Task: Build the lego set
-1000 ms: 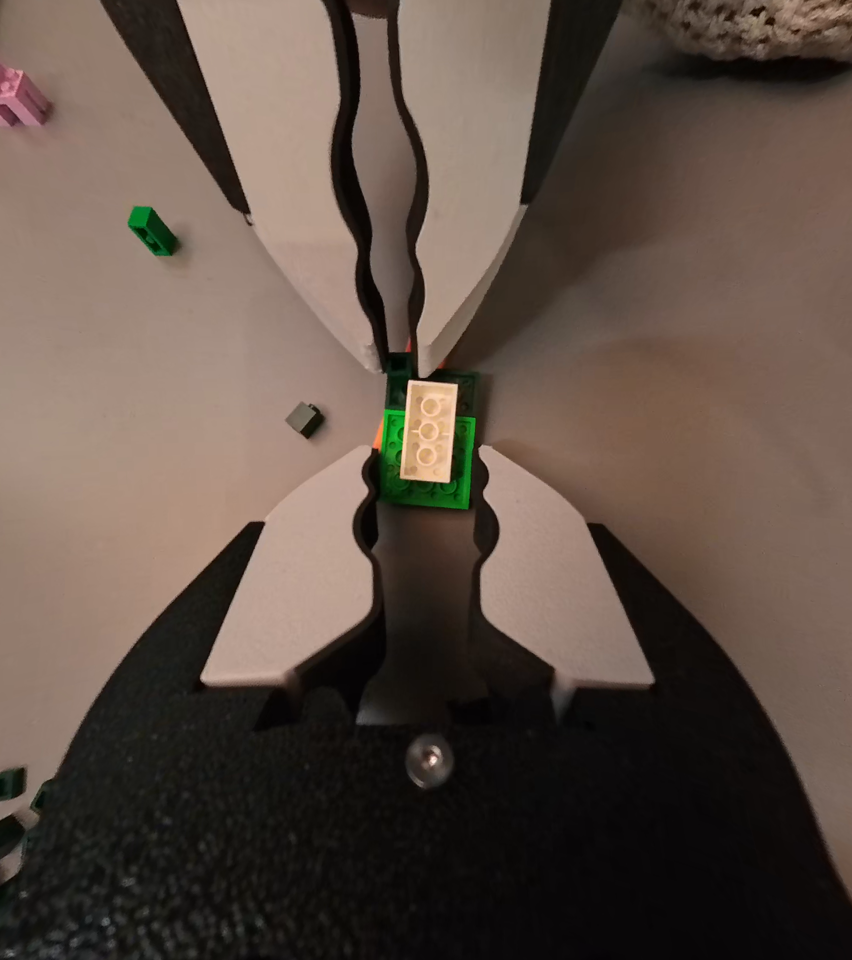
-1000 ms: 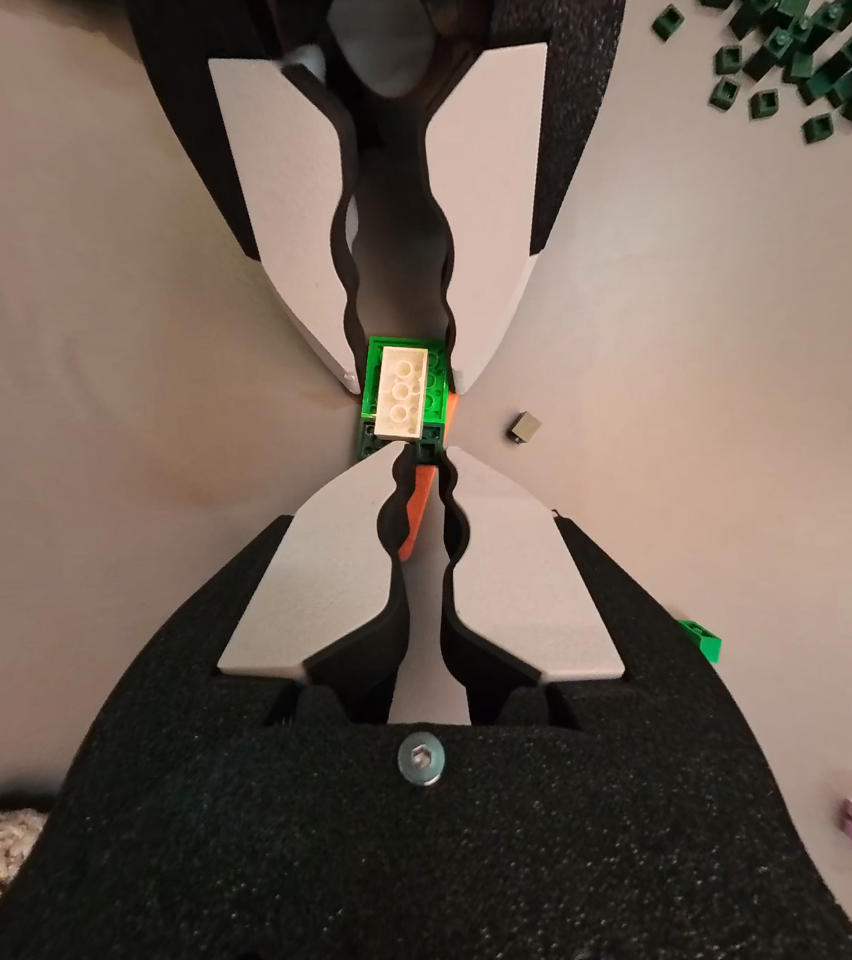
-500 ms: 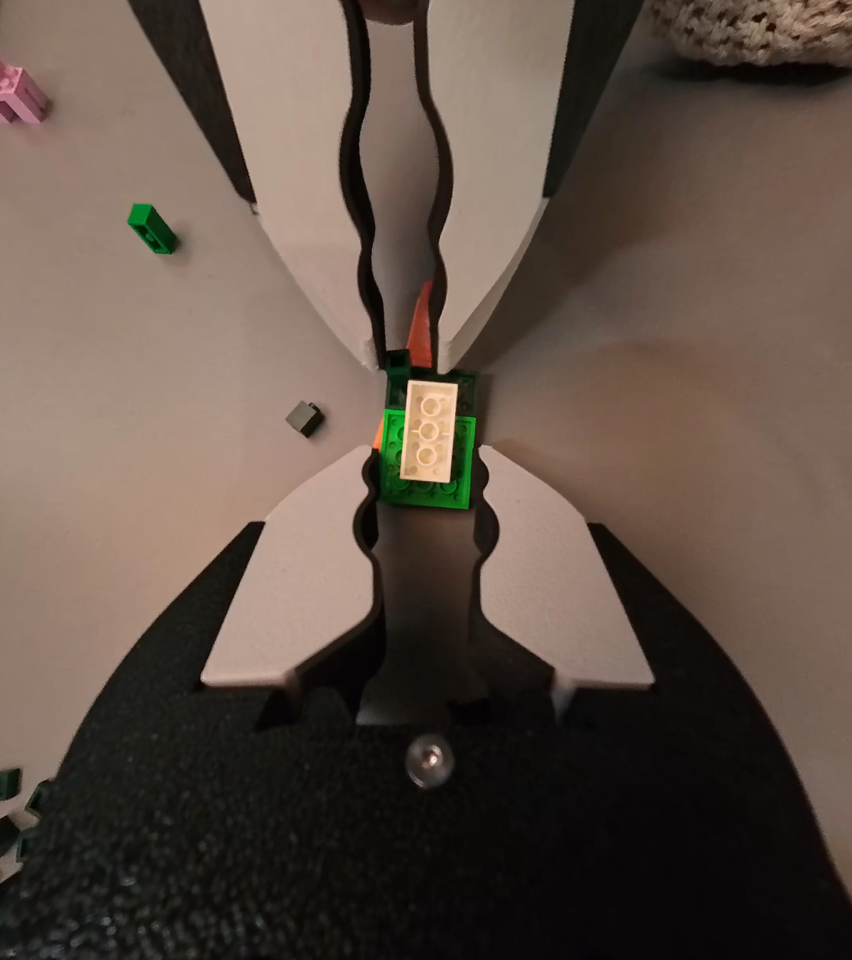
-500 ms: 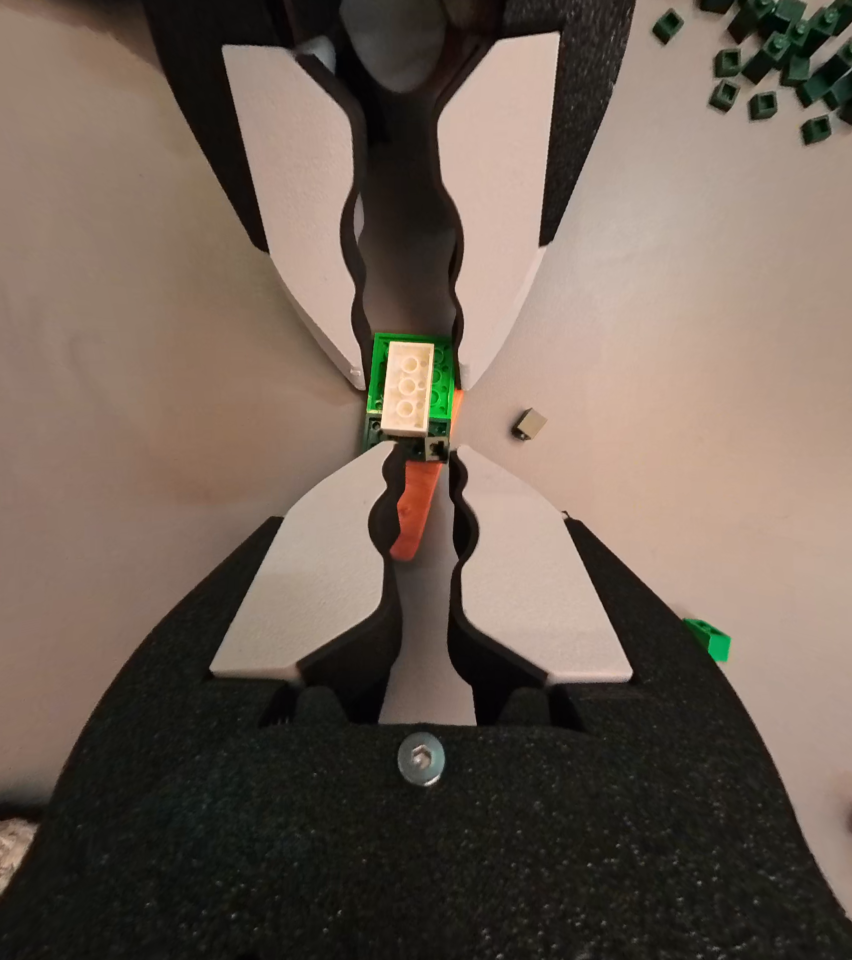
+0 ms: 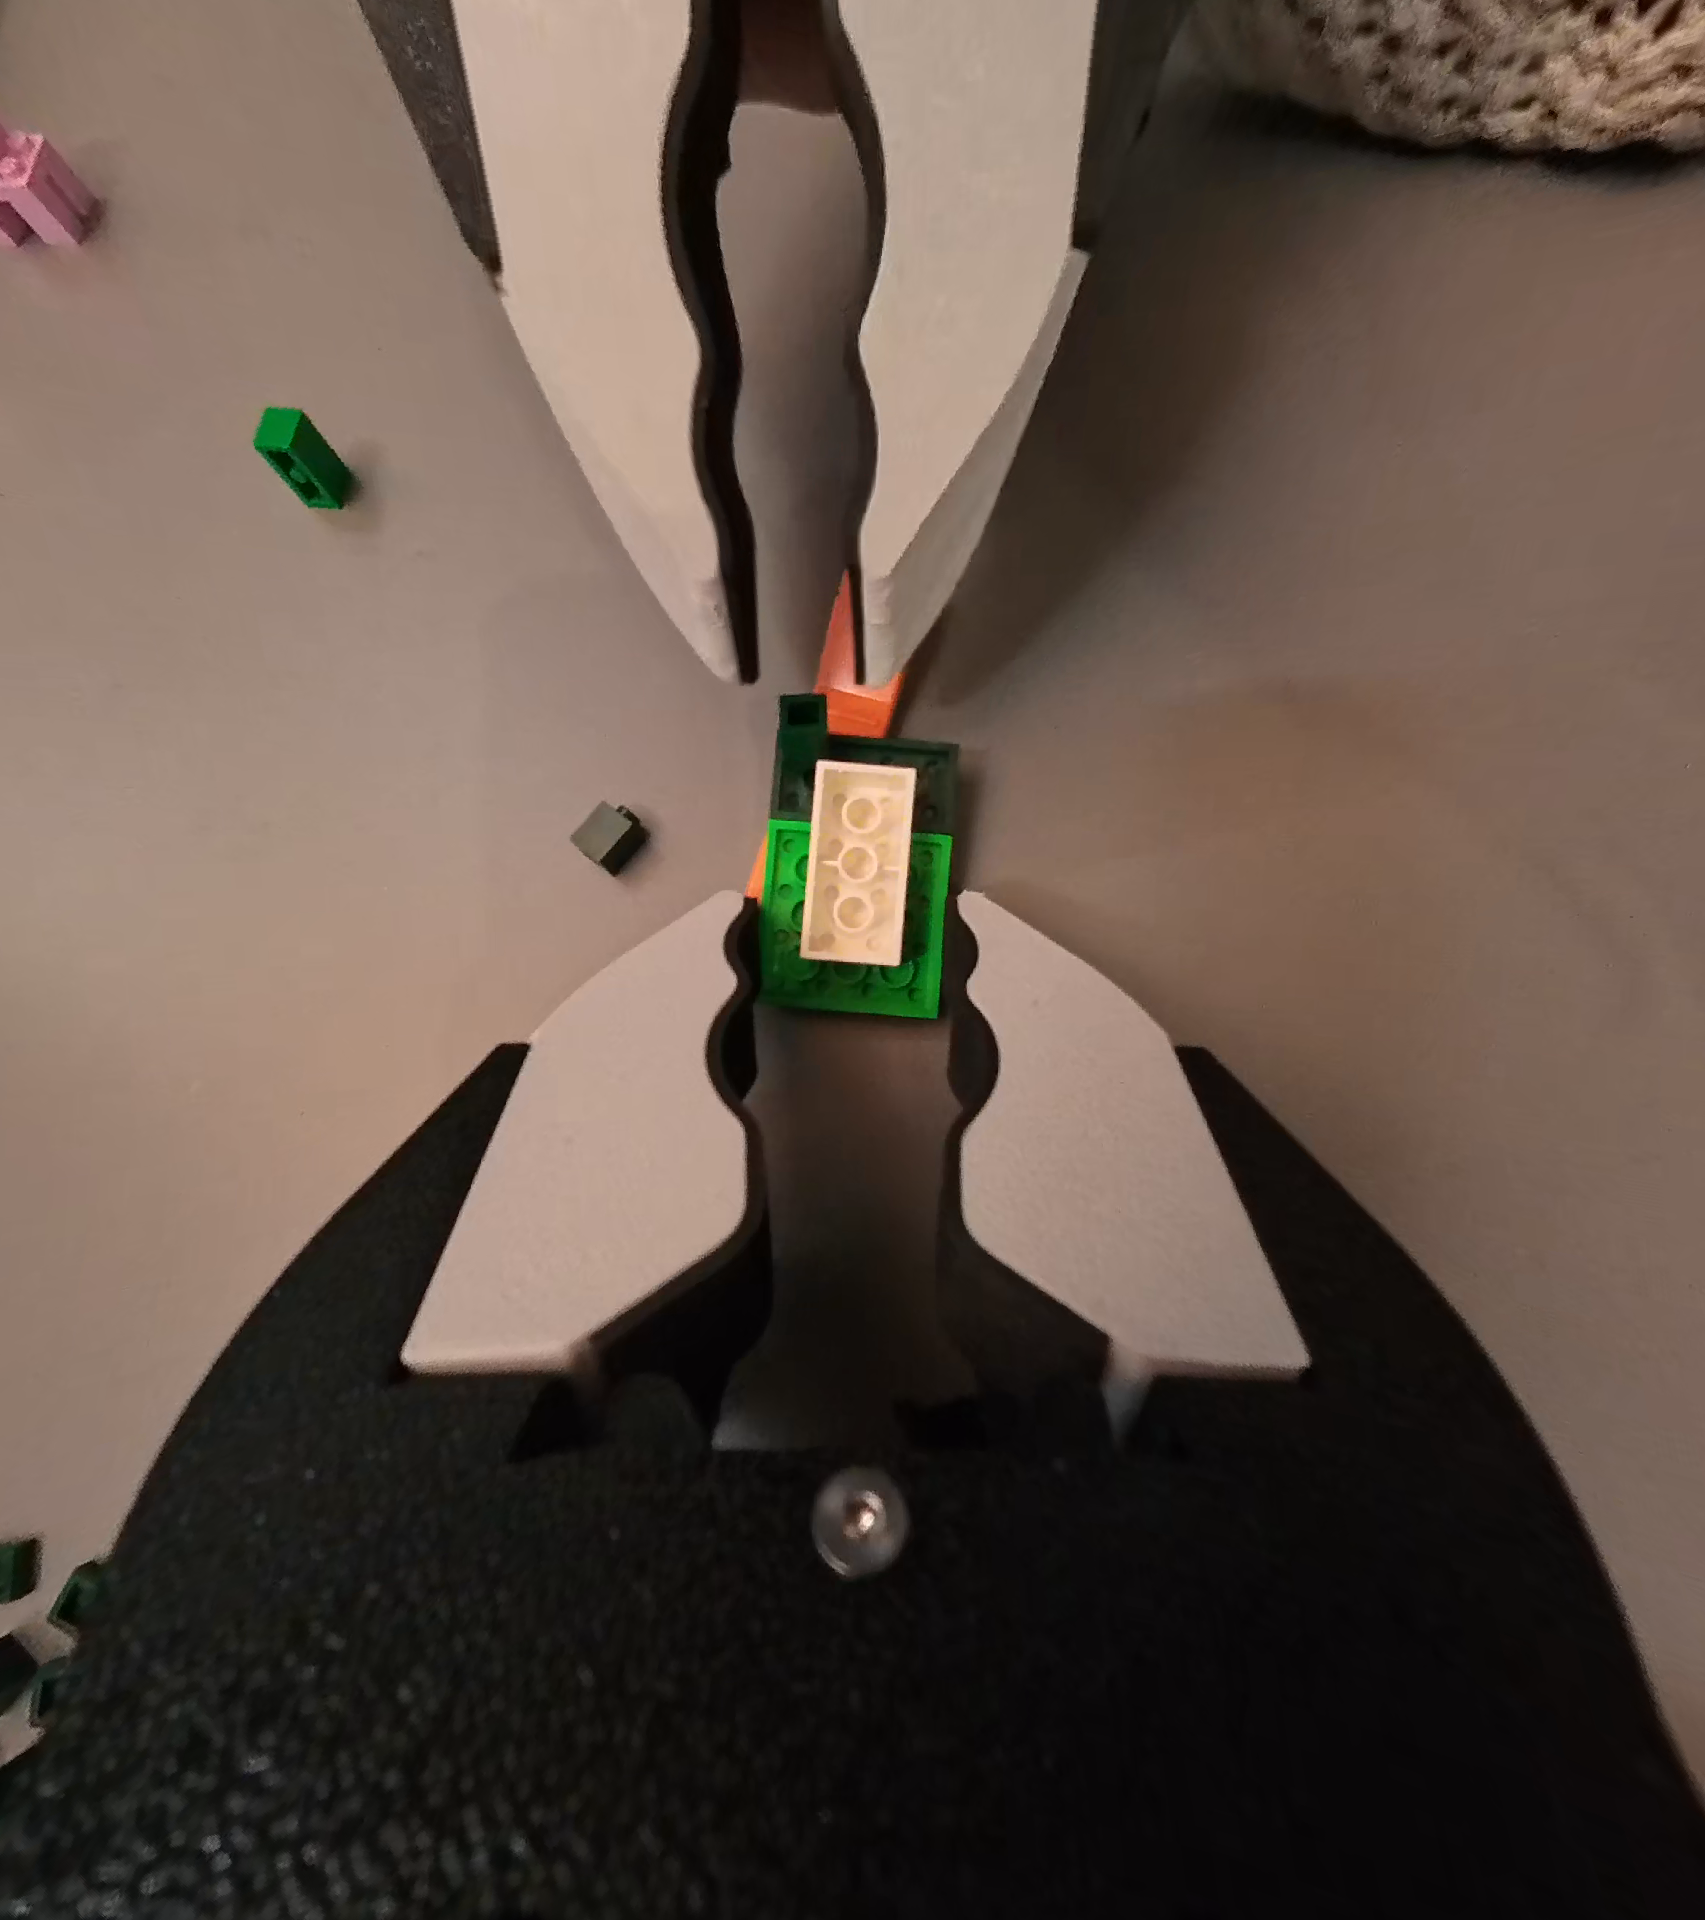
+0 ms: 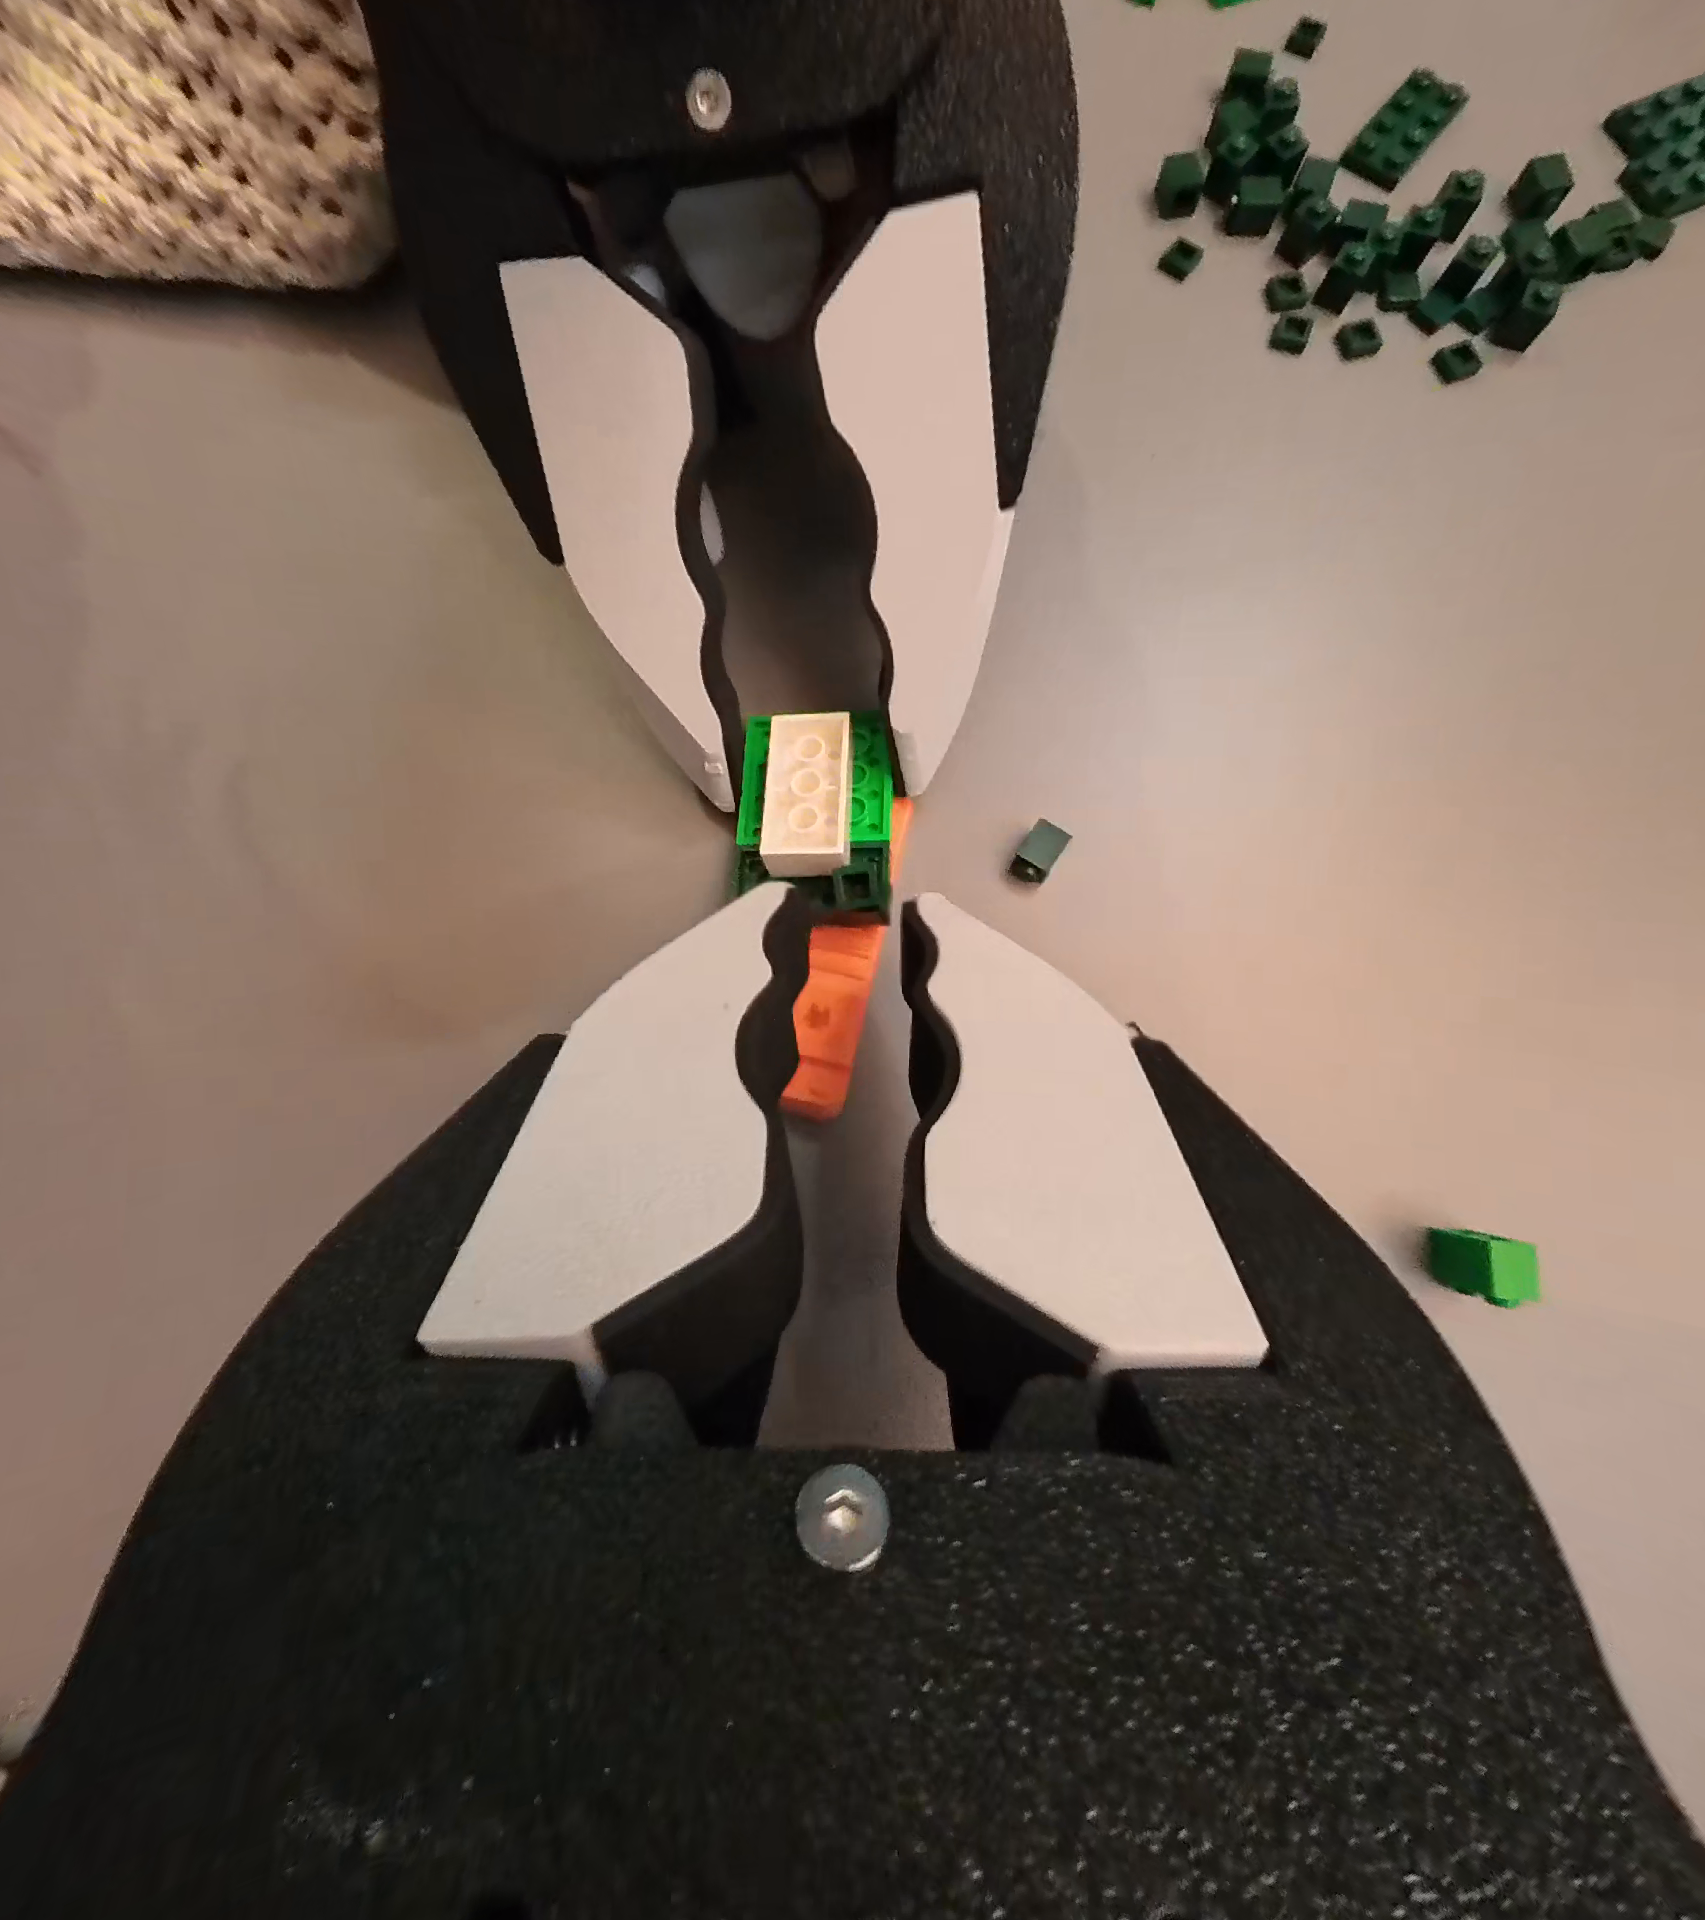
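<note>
Left gripper (image 5: pixel 853 899) clamps the bright green plate (image 5: pixel 853 935) of the lego assembly on the table (image 5: pixel 1347 831). Right gripper (image 6: pixel 843 914) stands slightly parted around the orange piece (image 6: pixel 827 1023), apparently released. Retract straight back, without nudging the white brick (image 6: pixel 808 790)

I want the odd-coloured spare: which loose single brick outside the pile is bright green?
The bright green brick, farther from the claws; the other stray brick is dark.
</note>
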Demonstrator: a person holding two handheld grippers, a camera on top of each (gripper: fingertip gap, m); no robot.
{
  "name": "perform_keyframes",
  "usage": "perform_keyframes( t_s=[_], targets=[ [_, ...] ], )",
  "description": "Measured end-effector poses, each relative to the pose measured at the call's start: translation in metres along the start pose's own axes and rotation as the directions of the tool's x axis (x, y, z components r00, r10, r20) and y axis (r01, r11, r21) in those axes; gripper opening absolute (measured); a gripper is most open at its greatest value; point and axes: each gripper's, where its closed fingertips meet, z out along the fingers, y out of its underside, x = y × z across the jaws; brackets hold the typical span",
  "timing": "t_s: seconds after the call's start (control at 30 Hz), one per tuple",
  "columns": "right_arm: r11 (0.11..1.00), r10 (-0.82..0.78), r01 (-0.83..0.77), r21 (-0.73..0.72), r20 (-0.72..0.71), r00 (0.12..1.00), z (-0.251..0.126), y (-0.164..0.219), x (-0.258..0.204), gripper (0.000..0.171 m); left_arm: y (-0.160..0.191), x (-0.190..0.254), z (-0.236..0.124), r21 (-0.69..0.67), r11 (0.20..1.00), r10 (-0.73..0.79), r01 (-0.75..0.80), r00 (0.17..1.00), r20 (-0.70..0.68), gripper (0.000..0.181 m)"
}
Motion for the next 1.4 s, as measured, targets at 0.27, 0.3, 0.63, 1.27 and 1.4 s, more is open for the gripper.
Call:
perform_keyframes(
  t_s=[0.27,0.3,0.63,1.27,1.4],
  targets=[
    [0.999,-0.010,0.009,0.041,0.010,1.000,0.0067,0.0010,0.0008,0.010,0.0005,0.0002,0.0000,0.001,1.000,-0.001,0.001,1.000,-0.001,0.033],
    [0.999,-0.012,0.011,0.045,0.013,1.000,0.0068,0.0006,0.0006,0.008,0.0007,0.0003,0.0000,0.000,1.000,-0.001,0.001,1.000,-0.001,0.033],
    [0.999,0.011,-0.010,-0.045,0.006,1.000,0.0078,0.0017,0.0026,0.008,0.0017,0.0006,0.0001,-0.014,1.000,0.009,-0.008,1.000,0.010,0.033],
    [0.963,-0.024,0.031,-0.267,0.030,0.999,0.0097,0.0029,0.0008,0.007,0.0044,0.0023,0.0006,-0.017,1.000,0.009,-0.009,1.000,0.005,0.033],
    [0.959,-0.027,0.036,-0.280,0.034,0.999,0.0099,0.0025,0.0007,0.007,0.0052,0.0024,0.0008,-0.017,1.000,0.010,-0.010,1.000,0.005,0.033]
  ],
)
